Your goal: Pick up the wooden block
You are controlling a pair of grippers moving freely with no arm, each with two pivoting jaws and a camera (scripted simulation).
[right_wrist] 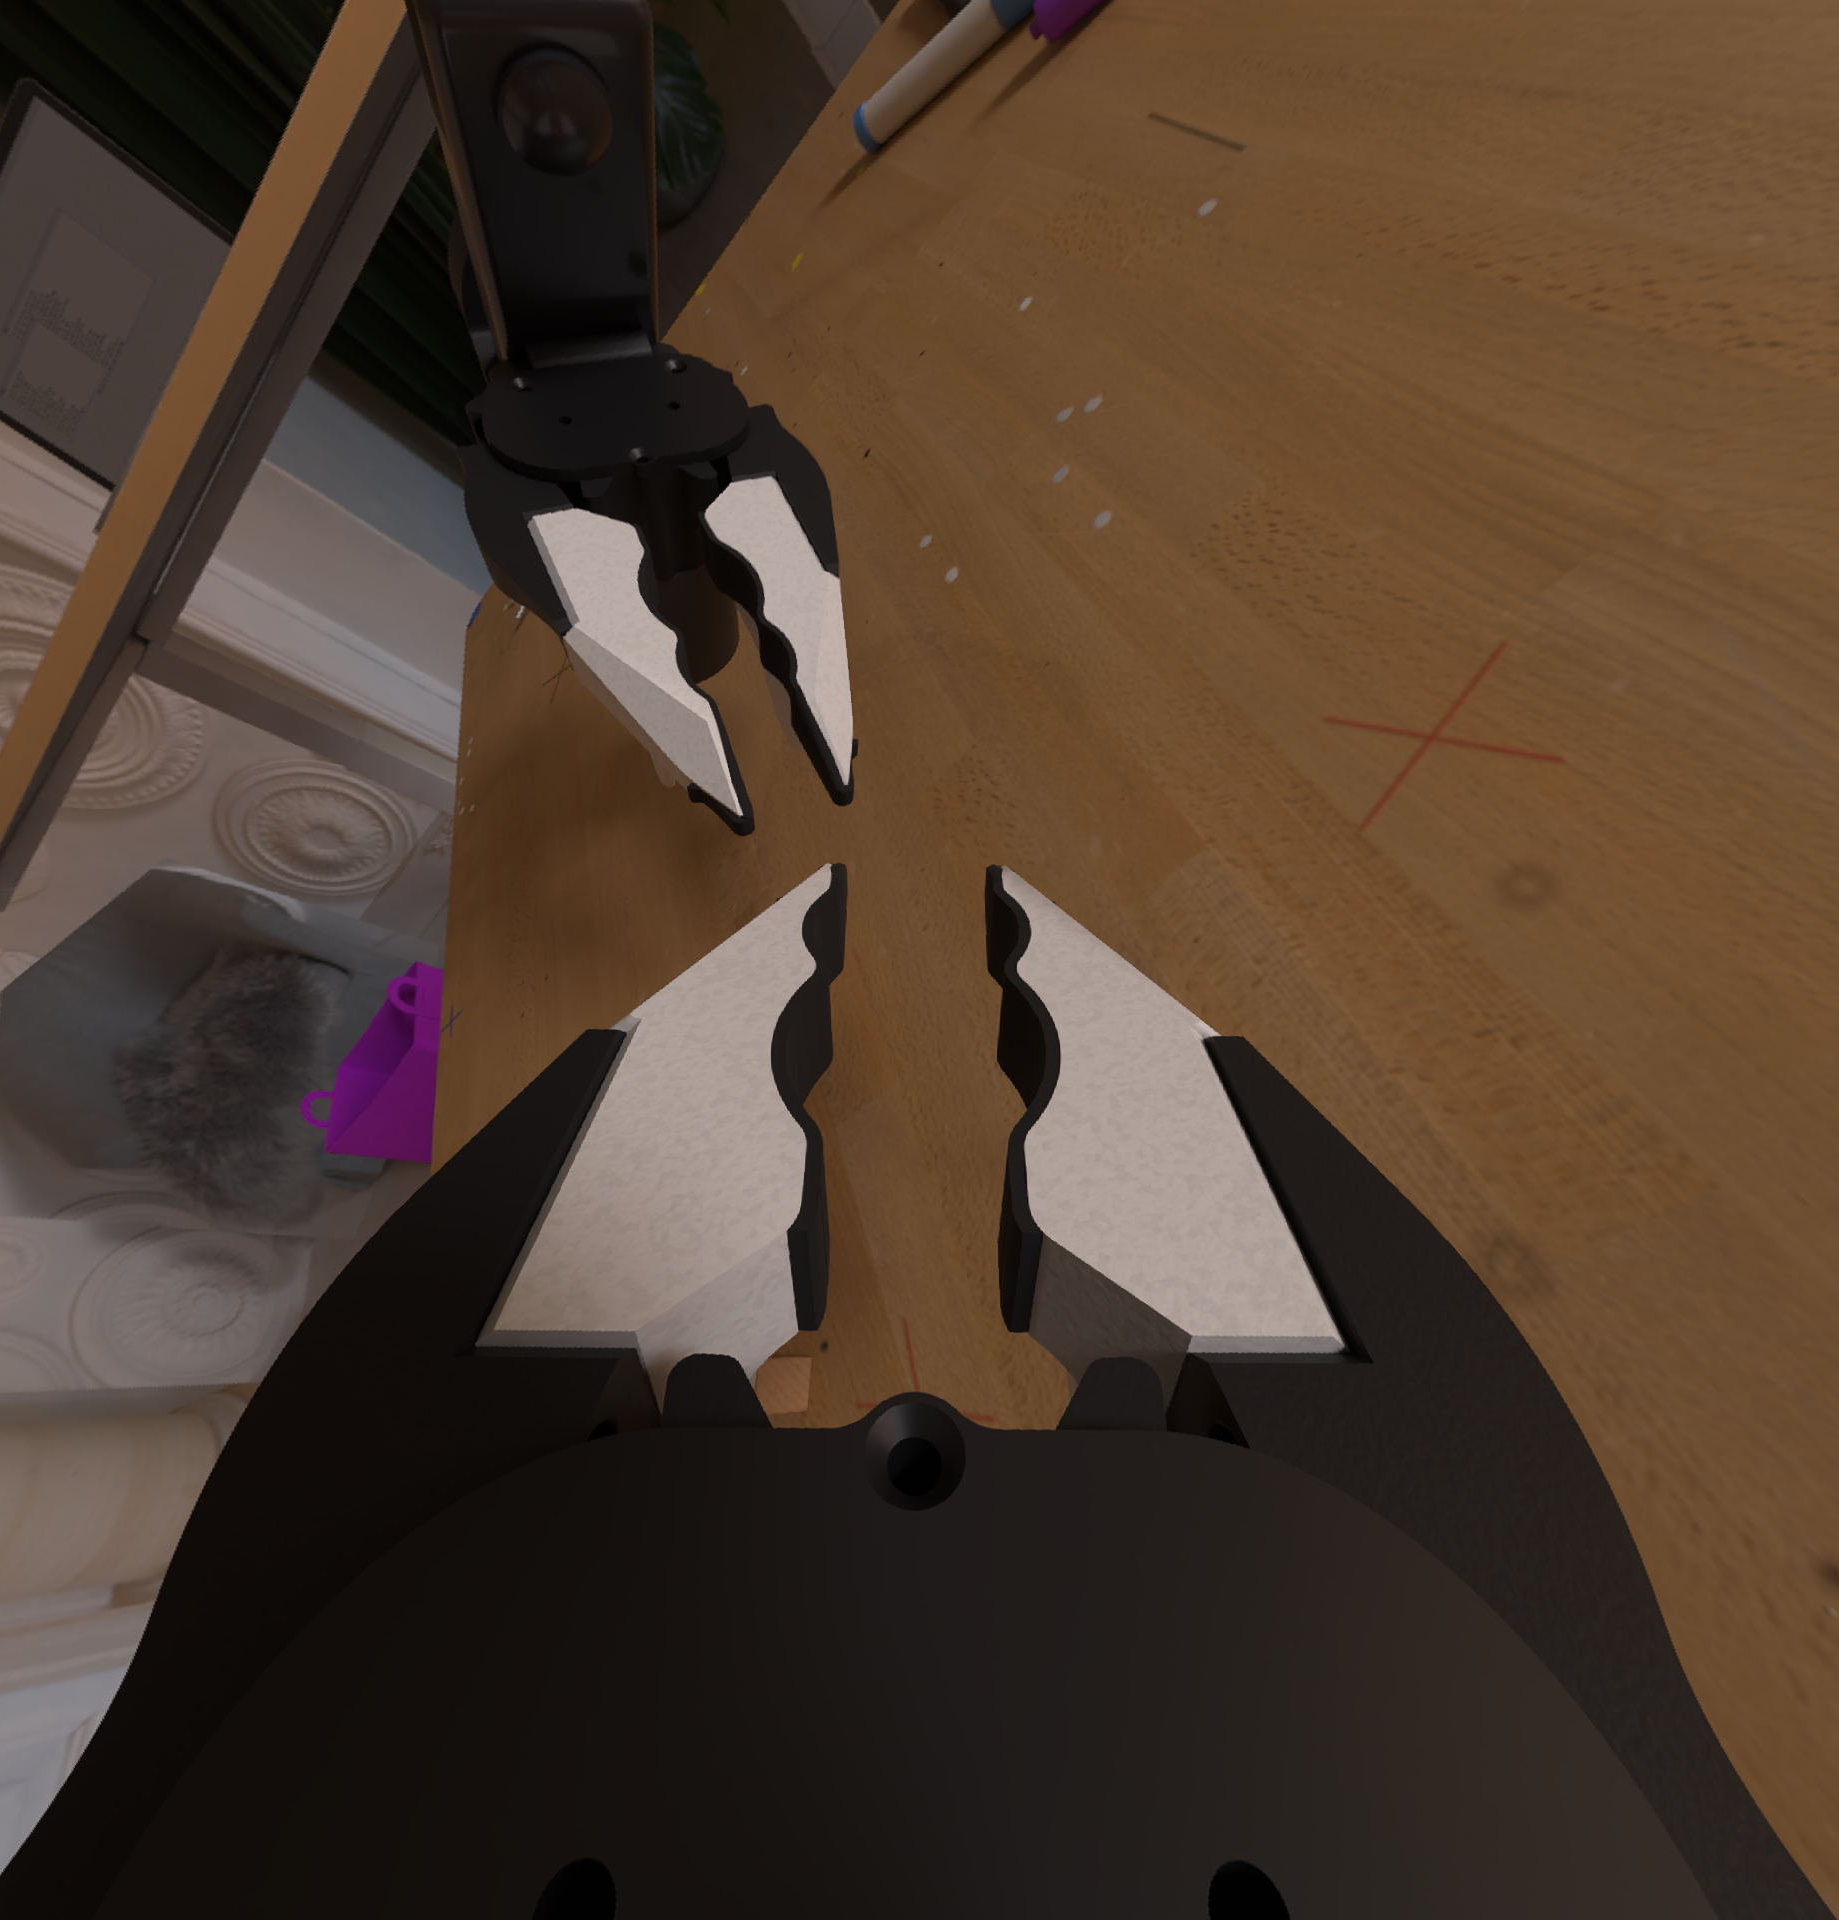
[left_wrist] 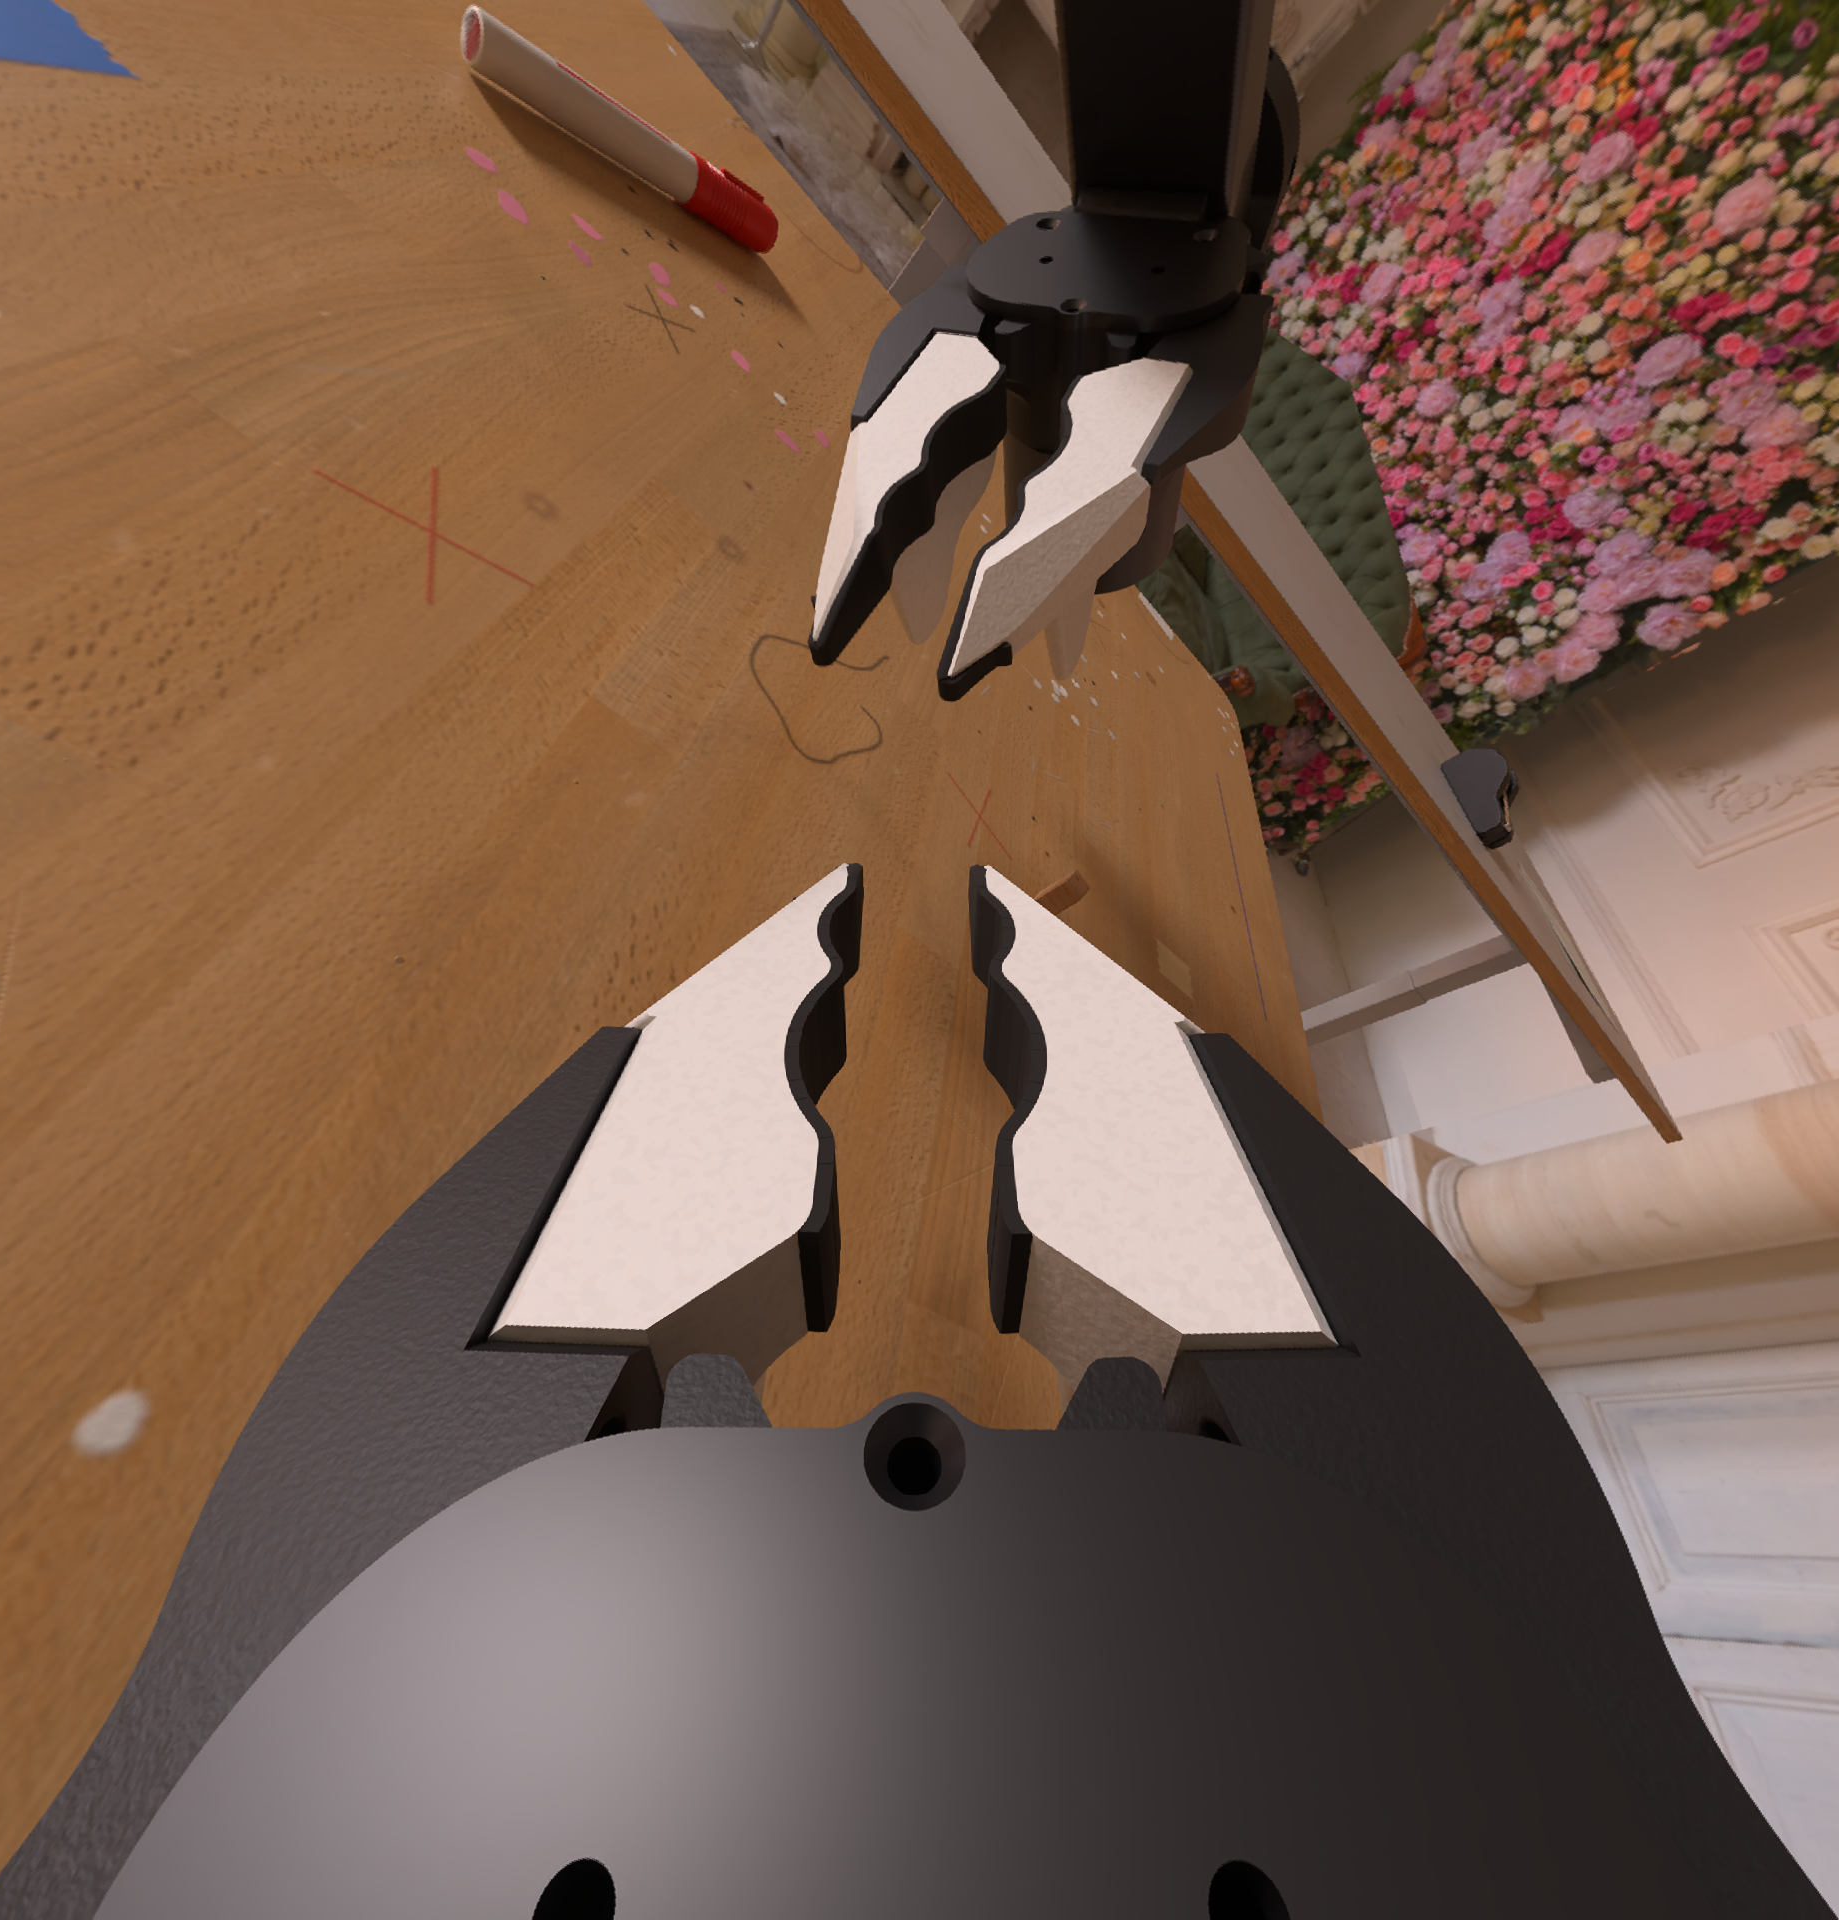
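Note:
The wooden block is small and light brown. In the left wrist view only a corner of the block (left_wrist: 1062,890) shows, just right of my right fingertip, on the wooden table (left_wrist: 271,727). In the right wrist view a bit of the block (right_wrist: 785,1387) shows low between the finger bases. My left gripper (left_wrist: 915,873) is open and empty above the table. My right gripper (right_wrist: 915,873) is open and empty too. The grippers face each other, tips close: the right gripper (left_wrist: 910,665) shows in the left wrist view and the left gripper (right_wrist: 795,810) in the right wrist view.
A white marker with a red cap (left_wrist: 624,130) lies far off on the table, near a blue patch (left_wrist: 32,36). A blue-tipped marker (right_wrist: 936,73) lies at the far end. A purple object (right_wrist: 385,1070) sits at the table's edge (right_wrist: 453,935).

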